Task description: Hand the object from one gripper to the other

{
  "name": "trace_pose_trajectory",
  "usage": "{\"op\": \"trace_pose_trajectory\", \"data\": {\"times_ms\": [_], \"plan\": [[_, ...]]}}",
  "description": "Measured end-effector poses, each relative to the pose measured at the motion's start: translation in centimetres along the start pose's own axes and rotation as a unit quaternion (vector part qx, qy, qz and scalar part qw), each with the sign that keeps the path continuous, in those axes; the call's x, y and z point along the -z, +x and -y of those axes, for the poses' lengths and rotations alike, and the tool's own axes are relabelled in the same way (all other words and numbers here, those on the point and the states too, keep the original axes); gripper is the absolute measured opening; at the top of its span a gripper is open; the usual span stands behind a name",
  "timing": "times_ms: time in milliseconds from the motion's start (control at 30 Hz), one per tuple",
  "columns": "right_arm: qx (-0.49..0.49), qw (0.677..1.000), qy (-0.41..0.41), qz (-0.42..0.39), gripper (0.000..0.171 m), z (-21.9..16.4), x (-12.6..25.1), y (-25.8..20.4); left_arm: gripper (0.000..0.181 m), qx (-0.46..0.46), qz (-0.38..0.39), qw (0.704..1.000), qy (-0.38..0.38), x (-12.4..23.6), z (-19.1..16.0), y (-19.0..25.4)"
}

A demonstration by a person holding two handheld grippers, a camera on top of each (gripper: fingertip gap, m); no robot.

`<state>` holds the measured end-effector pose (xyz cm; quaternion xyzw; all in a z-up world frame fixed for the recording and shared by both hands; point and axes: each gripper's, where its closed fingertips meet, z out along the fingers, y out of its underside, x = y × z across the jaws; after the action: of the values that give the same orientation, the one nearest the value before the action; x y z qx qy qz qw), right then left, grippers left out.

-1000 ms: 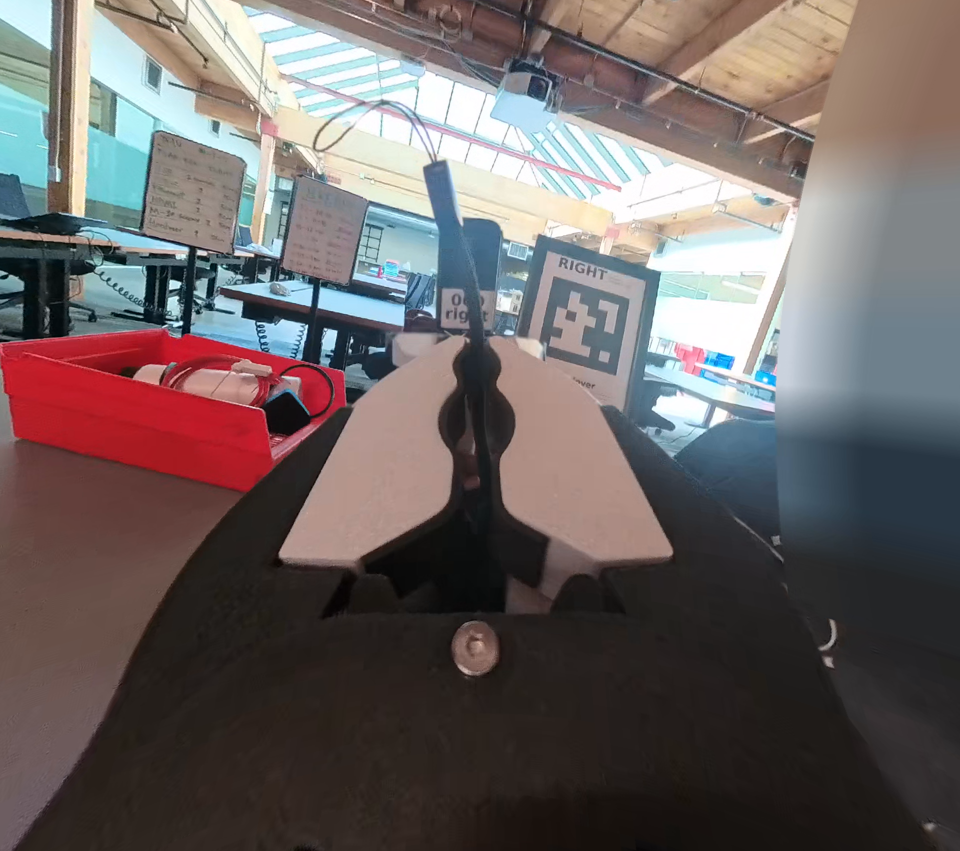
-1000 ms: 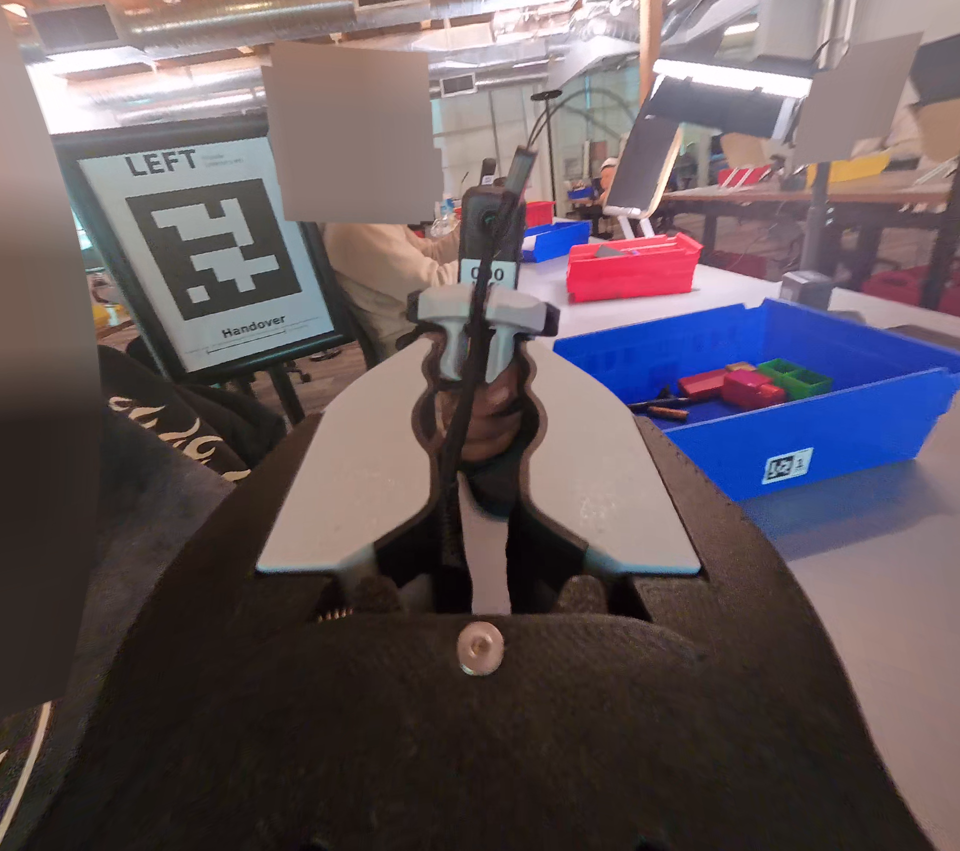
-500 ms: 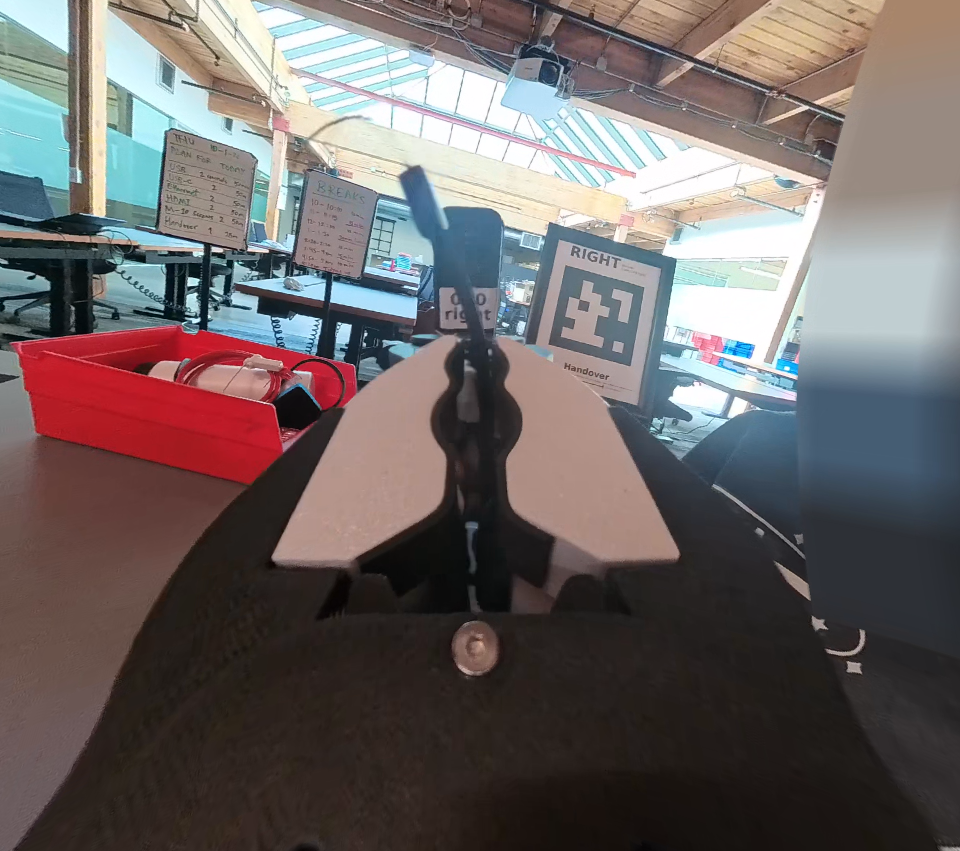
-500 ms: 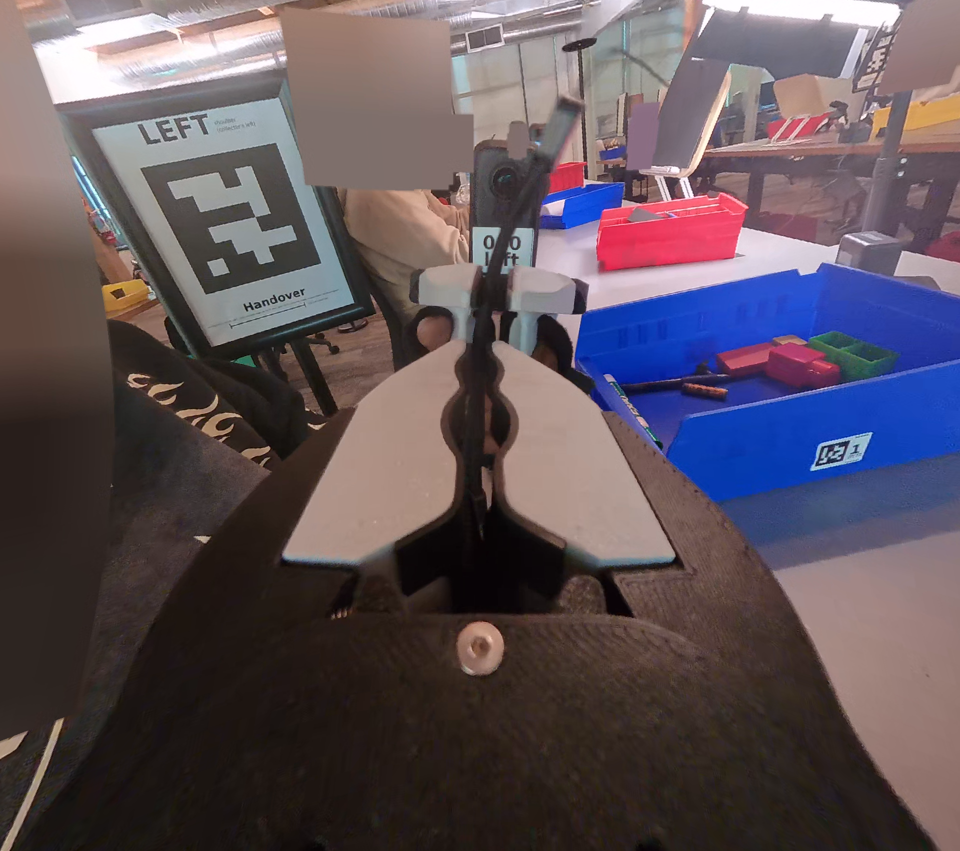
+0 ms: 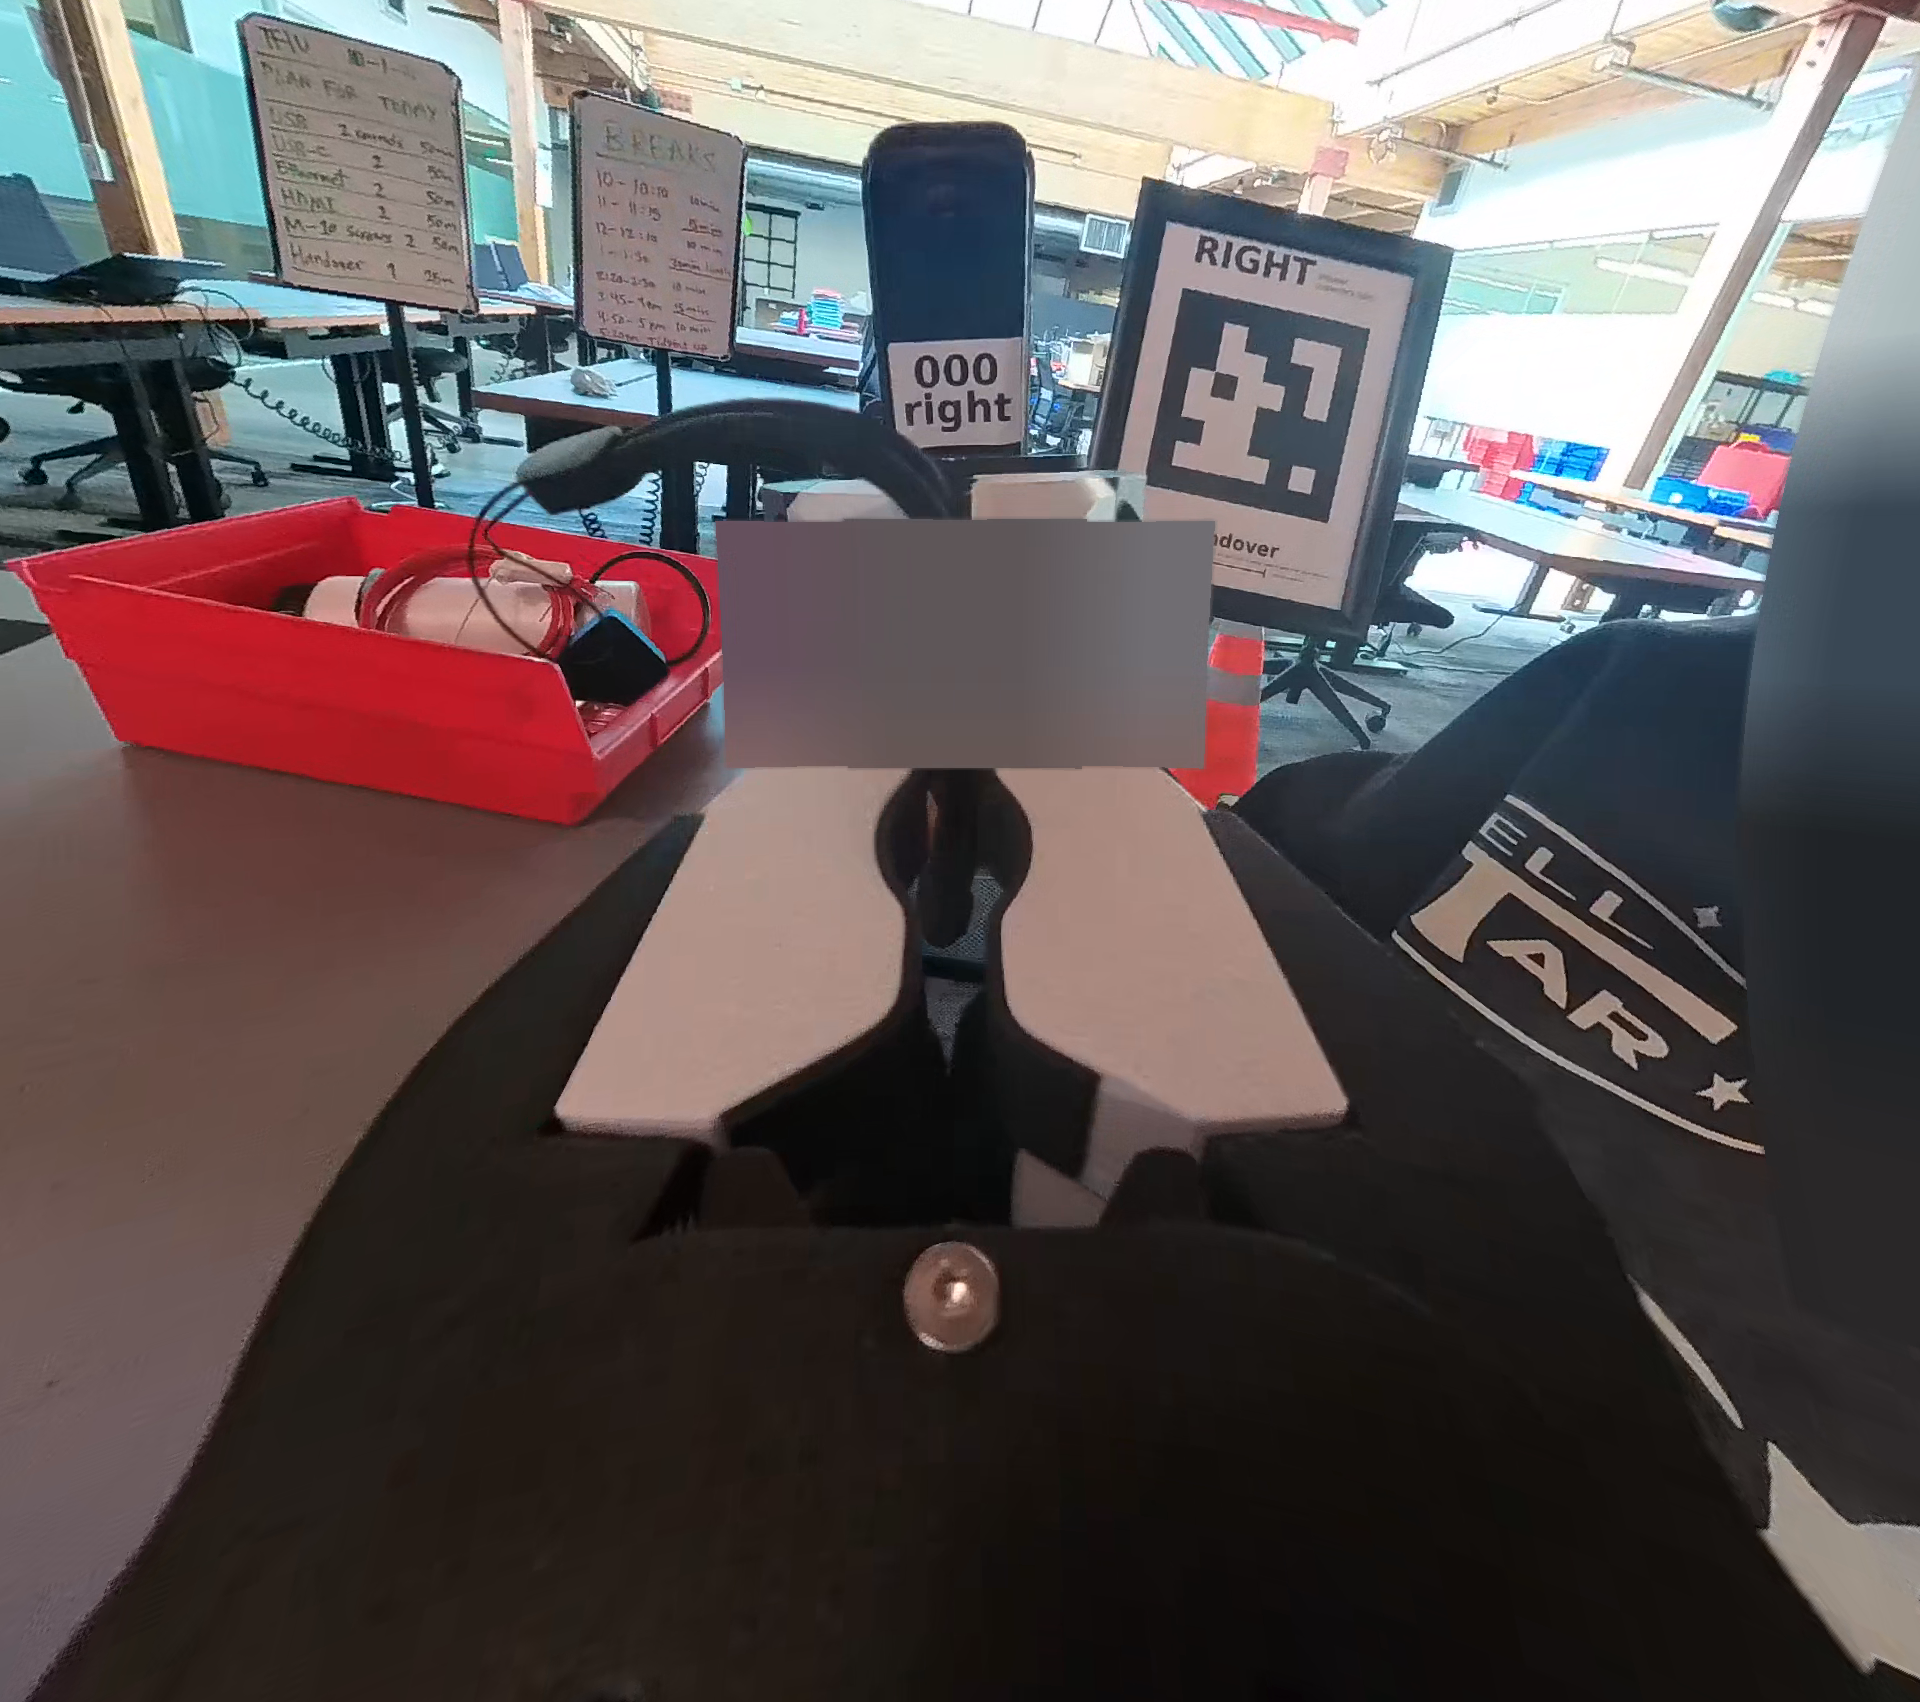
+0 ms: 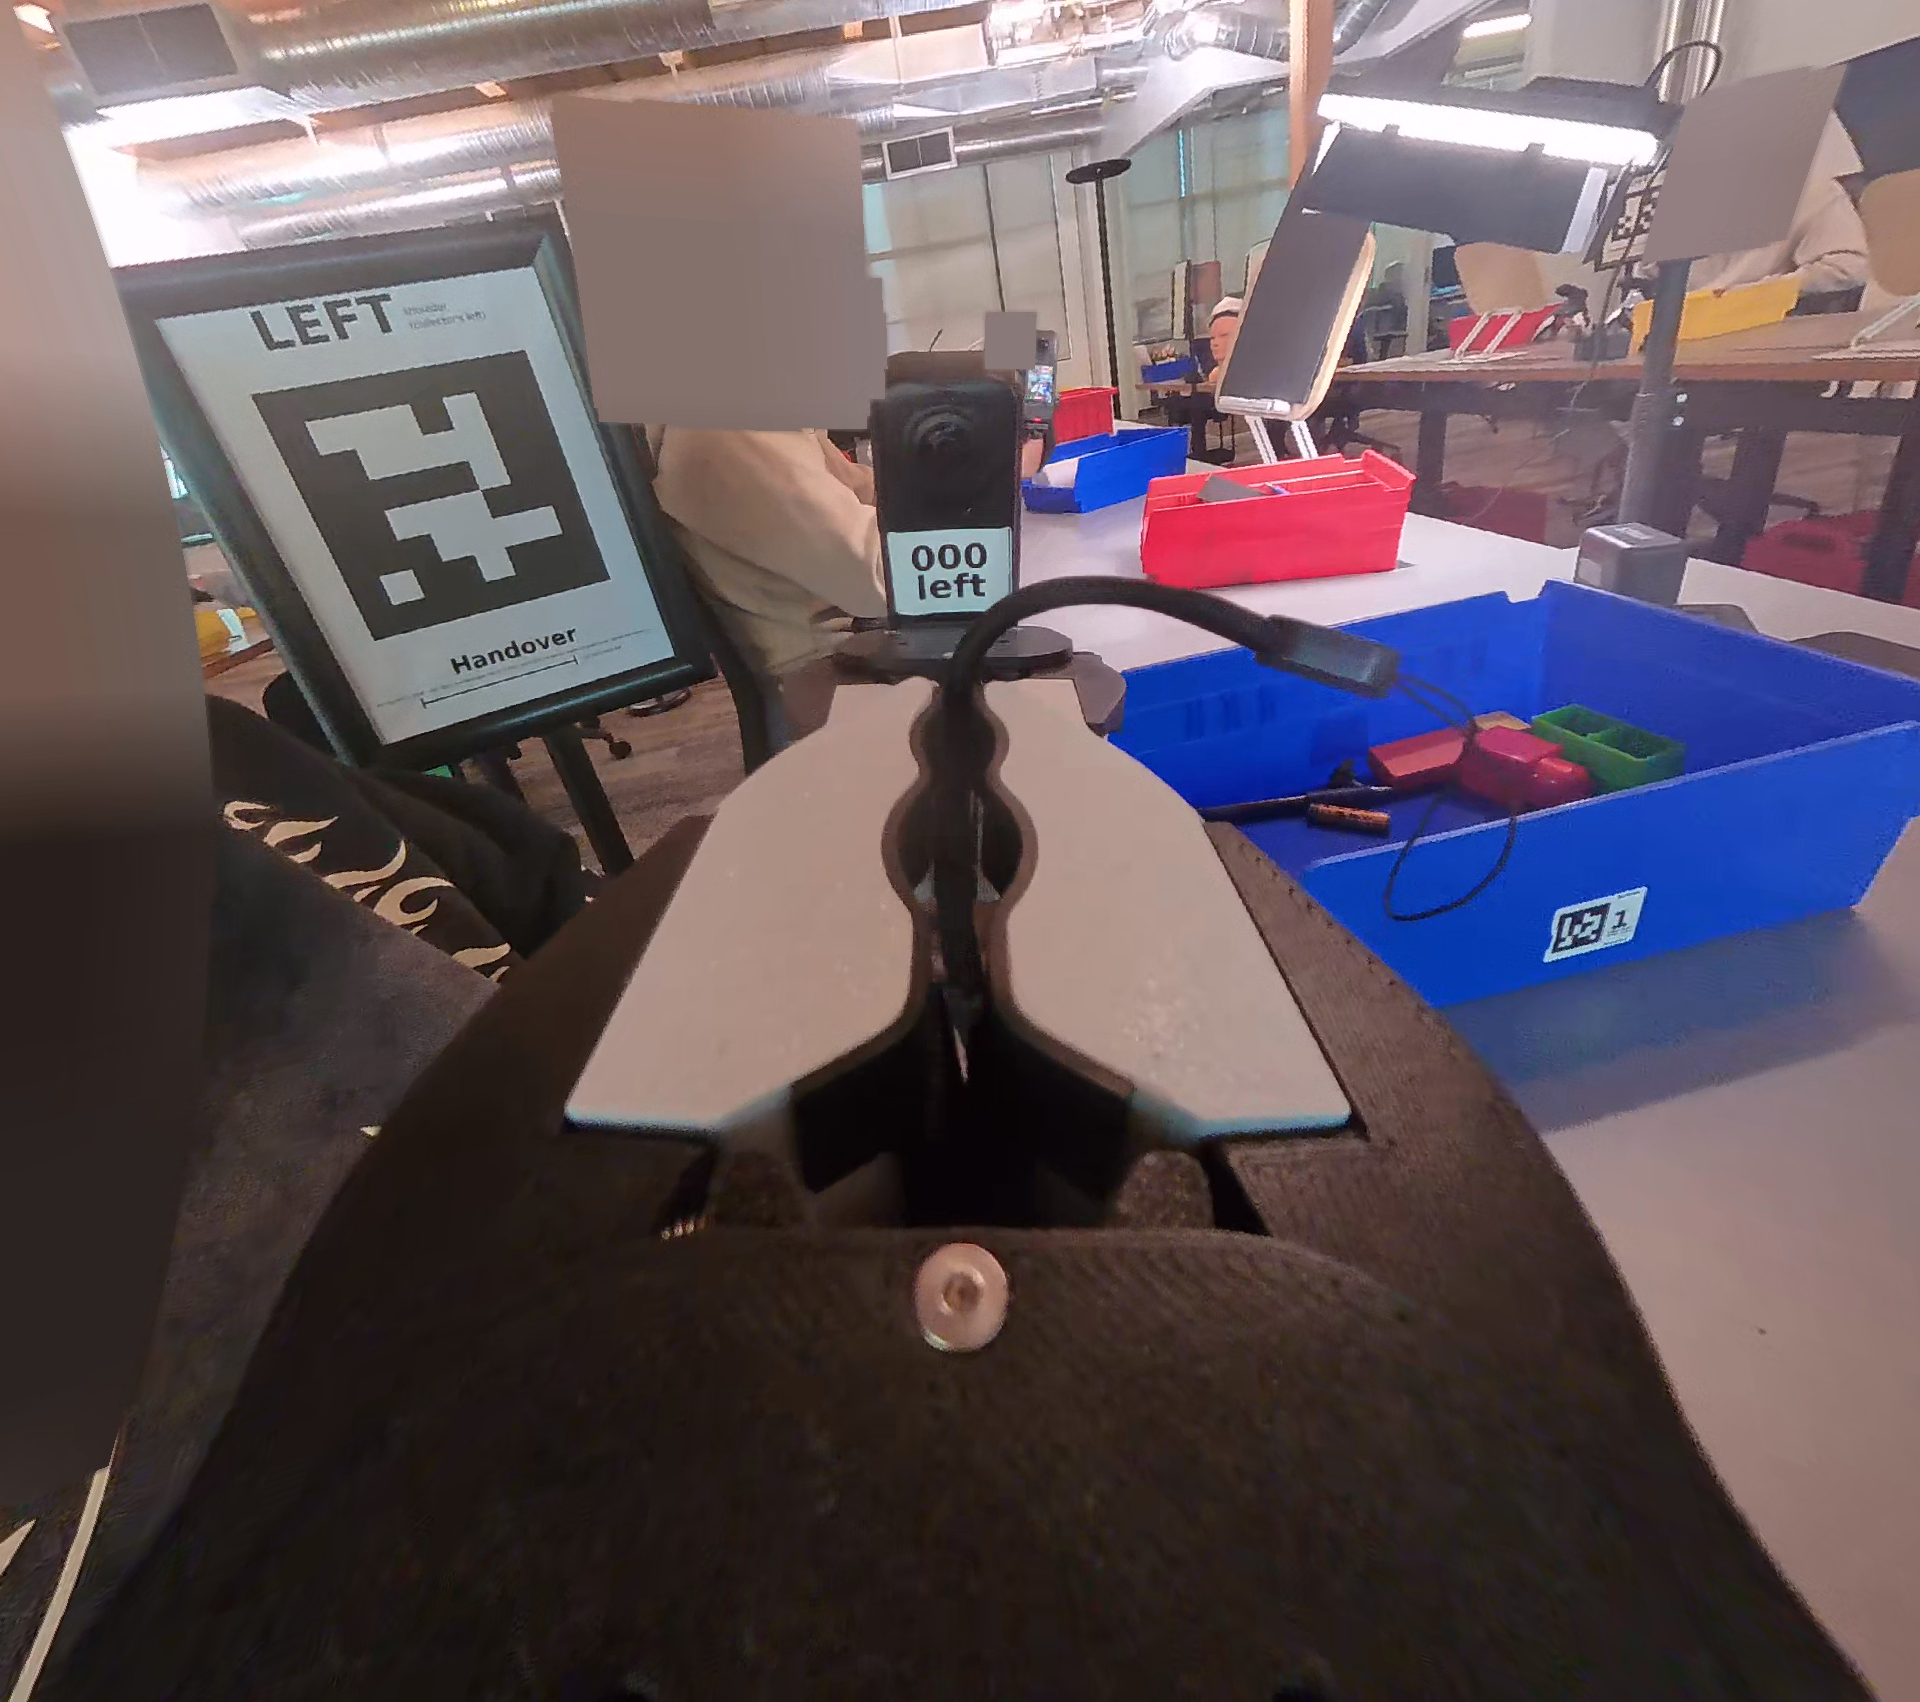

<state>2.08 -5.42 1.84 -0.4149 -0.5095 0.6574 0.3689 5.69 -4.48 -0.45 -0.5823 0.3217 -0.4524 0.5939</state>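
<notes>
- Your right gripper [image 6: 956, 696] is clamped on a black cable [image 6: 1122, 592] — its two grey fingers meet on the cord with almost no gap between them.
- From that grip the cable rises past the fingertips, arches over and runs off to the right of the right gripper, ending in a black connector [image 6: 1330, 663] that hangs in the air ahead of it.
- A thin black cord loop [image 6: 1455, 883] dangles below the connector, in front of the blue bin [image 6: 1714, 883] that sits ahead and to the right on the table.
- Your left gripper [image 5: 954, 795] faces the right one nose to nose; a narrow slot shows between its fingers, and a stretch of the cable runs down inside that slot.
- The left fingertips lie under a blurred patch, so whether they are pinching the cable or merely flanking it cannot be told.
- Seen from the left wrist, the cable curves out above the right gripper's white fingertips and off to the left.
- A red bin [image 5: 312, 696] holding a coil of red wire sits ahead and left of the left gripper on the brown table [image 5: 260, 977].
- A framed marker sign [image 5: 1262, 395] stands behind the right gripper — slightly to its side.
</notes>
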Motion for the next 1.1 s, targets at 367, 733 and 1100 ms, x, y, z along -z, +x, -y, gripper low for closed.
{"op": "trace_pose_trajectory", "data": {"times_ms": [367,733,1100], "plan": [[0.001,1.0,-0.003,0.006,0.021,-0.1,0.4,0.2,0.004,0.043,-0.025,0.993,0.108,2.2,3.6,0.0],[-0.002,0.998,-0.045,0.035,0.006,-2.4,-1.4,-0.6,0.004,0.047,-0.031,0.991,0.121,2.1,3.8,0.2],[0.006,0.999,0.043,-0.033,0.006,0.8,0.2,1.2,0.019,0.022,0.014,0.999,0.032,0.7,1.2,-0.6]]}}
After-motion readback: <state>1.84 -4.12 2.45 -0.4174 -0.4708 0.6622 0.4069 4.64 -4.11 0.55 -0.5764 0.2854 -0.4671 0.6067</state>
